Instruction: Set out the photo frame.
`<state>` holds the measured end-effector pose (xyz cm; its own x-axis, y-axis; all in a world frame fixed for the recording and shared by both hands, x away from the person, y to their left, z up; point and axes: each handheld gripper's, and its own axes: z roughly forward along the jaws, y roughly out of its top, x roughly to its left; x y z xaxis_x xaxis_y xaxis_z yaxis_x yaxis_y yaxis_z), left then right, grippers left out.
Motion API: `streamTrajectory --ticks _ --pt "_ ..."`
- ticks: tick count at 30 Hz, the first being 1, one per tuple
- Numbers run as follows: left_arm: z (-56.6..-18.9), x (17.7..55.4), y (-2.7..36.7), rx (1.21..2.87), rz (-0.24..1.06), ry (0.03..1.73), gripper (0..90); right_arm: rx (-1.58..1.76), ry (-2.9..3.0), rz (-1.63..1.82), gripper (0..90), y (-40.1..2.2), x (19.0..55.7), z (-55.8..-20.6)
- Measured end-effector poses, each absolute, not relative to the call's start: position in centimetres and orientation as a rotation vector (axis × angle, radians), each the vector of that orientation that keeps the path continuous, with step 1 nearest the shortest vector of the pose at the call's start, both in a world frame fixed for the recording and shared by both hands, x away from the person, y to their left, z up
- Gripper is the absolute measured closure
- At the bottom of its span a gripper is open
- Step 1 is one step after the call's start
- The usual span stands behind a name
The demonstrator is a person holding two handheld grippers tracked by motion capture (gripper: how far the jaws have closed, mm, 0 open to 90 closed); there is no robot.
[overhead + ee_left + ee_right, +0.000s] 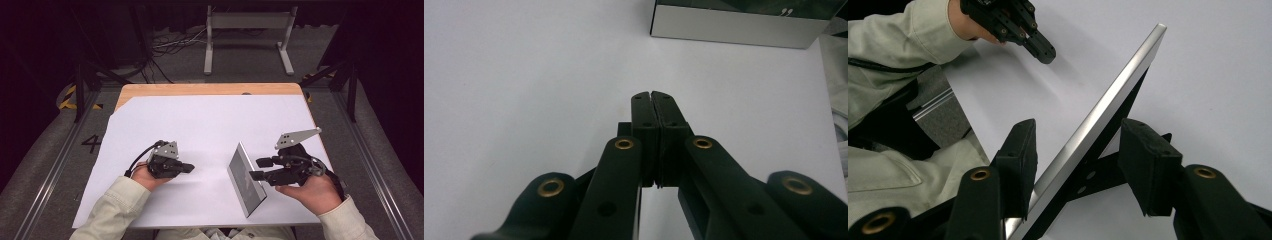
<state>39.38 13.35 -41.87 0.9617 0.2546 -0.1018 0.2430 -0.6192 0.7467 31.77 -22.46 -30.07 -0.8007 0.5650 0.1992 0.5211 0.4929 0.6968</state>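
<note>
Silver-edged flat panel [246,179], looking like a picture frame w/ dark glossy face, is standing tilted on the white sheet [200,125] covering the worktop, at approx 4 o'clock from sheet centre. Right gripper [260,169] is straddling its upper edge: fingers [1018,165] are standing wide apart, panel between them but pads not pressing, so nothing gripped. Left gripper [188,168] is resting at approx 8 o'clock, fingers [644,117] pressed together, holding nothing. Handling est.: rigid, thin, prob. light; metal rim smooth so slippery; face likely glass, fragile. Best hold is looking like mid-rim, pads flat on both faces, panel kept from toppling.
</note>
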Motion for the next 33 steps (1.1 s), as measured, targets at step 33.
streamTrajectory --ticks 33 --pt "-42.0 39.5 13.4 2.262 0.007 0.346 88.7 0.992 2.714 1.026 57.7 -20.3 31.7 -31.4"
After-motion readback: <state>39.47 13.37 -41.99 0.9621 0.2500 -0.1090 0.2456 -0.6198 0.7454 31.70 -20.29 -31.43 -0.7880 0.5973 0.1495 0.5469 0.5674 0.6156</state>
